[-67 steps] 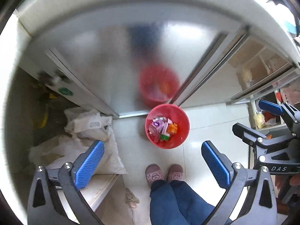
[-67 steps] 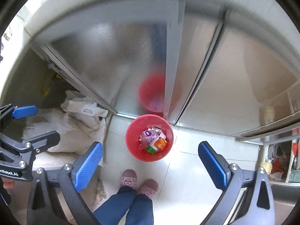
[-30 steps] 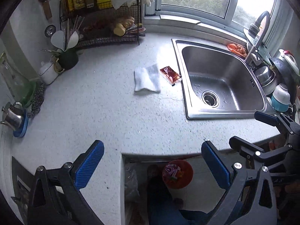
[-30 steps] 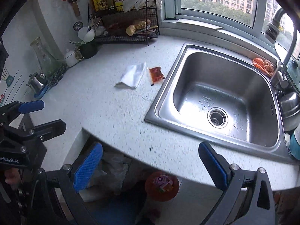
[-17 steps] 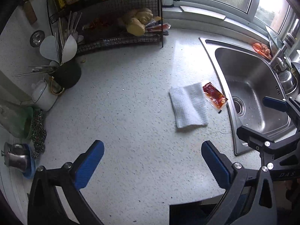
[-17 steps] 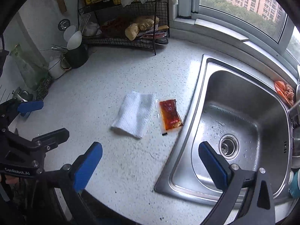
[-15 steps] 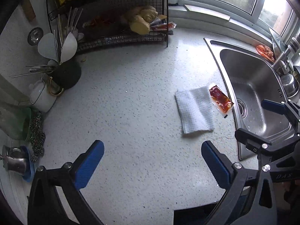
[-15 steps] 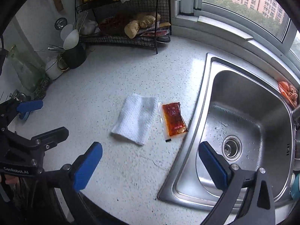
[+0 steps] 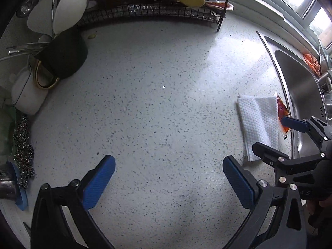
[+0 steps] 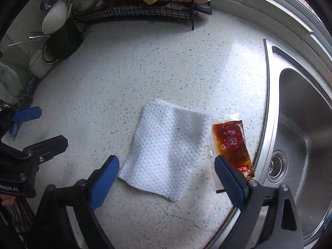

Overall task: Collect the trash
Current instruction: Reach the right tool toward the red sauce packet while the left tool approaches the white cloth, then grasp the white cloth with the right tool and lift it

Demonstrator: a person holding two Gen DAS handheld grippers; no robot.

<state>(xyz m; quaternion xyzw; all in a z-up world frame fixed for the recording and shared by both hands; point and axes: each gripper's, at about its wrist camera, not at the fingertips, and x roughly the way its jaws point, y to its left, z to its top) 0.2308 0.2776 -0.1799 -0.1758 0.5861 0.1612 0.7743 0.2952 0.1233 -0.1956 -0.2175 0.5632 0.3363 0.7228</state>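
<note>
A white embossed paper towel [image 10: 168,153] lies flat on the speckled counter. A red sauce packet [image 10: 230,143] lies beside it, close to the sink's edge. My right gripper [image 10: 166,166] points down just over the towel's near end. Its jaws are closing, the towel lies below and between them, and the pads press on nothing. The right finger covers the packet's near end. My left gripper [image 9: 168,164] stands open over bare counter, to the left of the towel [image 9: 258,124] and the packet [image 9: 281,112].
The steel sink [image 10: 269,95] lies to the right of the packet. A black wire rack [image 10: 145,8] with food stands at the back. A dark utensil holder [image 9: 62,58], a white pot [image 9: 27,95] and a steel scourer [image 9: 22,151] crowd the left side.
Both grippers swung up from the red bin on the floor, went over the counter and sank toward the towel and packet. The right jaws have narrowed a little.
</note>
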